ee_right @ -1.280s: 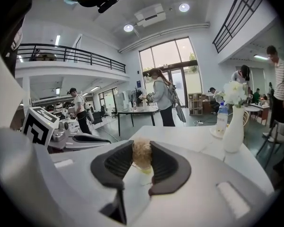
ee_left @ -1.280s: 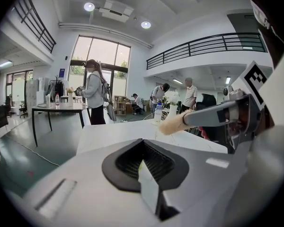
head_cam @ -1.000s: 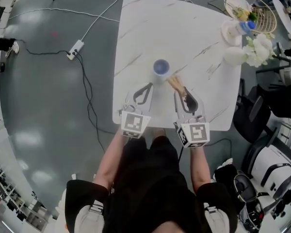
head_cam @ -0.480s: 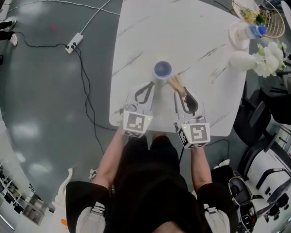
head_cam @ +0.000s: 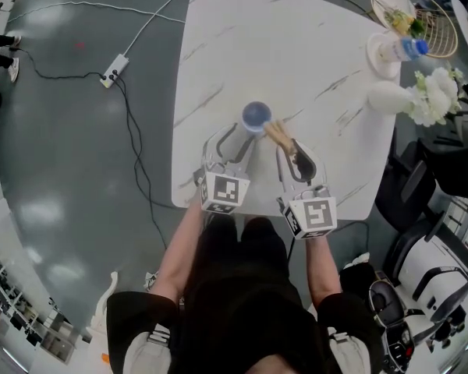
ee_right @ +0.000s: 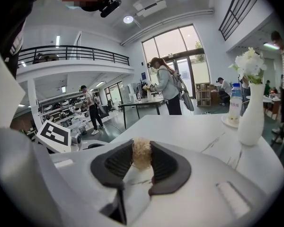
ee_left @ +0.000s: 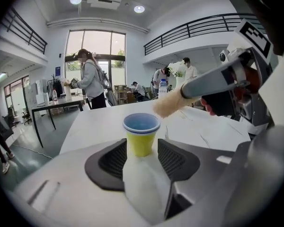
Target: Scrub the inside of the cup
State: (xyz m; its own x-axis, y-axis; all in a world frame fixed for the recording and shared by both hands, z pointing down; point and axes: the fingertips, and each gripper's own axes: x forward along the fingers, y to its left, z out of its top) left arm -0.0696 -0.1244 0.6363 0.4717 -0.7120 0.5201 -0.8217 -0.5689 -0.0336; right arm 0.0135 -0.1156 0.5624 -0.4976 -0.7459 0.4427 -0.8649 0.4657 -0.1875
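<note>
A yellow paper cup [head_cam: 256,117] with a blue inside stands upright near the middle of the white marble table [head_cam: 296,45]. My left gripper [head_cam: 232,140] reaches up to it from the near side. In the left gripper view the cup [ee_left: 141,134] stands between the tips of the dark pads [ee_left: 112,158], which do not press on it. Those jaws have just been opening and my left gripper [ee_left: 142,148] is open. My right gripper [head_cam: 296,154] is shut on a brush [head_cam: 279,137] whose tan fuzzy head [ee_left: 168,105] hangs just right of the cup's rim. The brush's tuft [ee_right: 142,153] shows between the right pads.
A white vase with white flowers [head_cam: 398,93] stands at the table's right edge, with a water bottle on a plate [head_cam: 391,49] and a wire basket [head_cam: 412,15] behind it. A power strip [head_cam: 109,78] and cables lie on the floor to the left. People stand in the background.
My left gripper's jaws have gone from shut to open, and it has moved forward and down until its tips flank the cup. My right gripper with the brush has sunk slightly.
</note>
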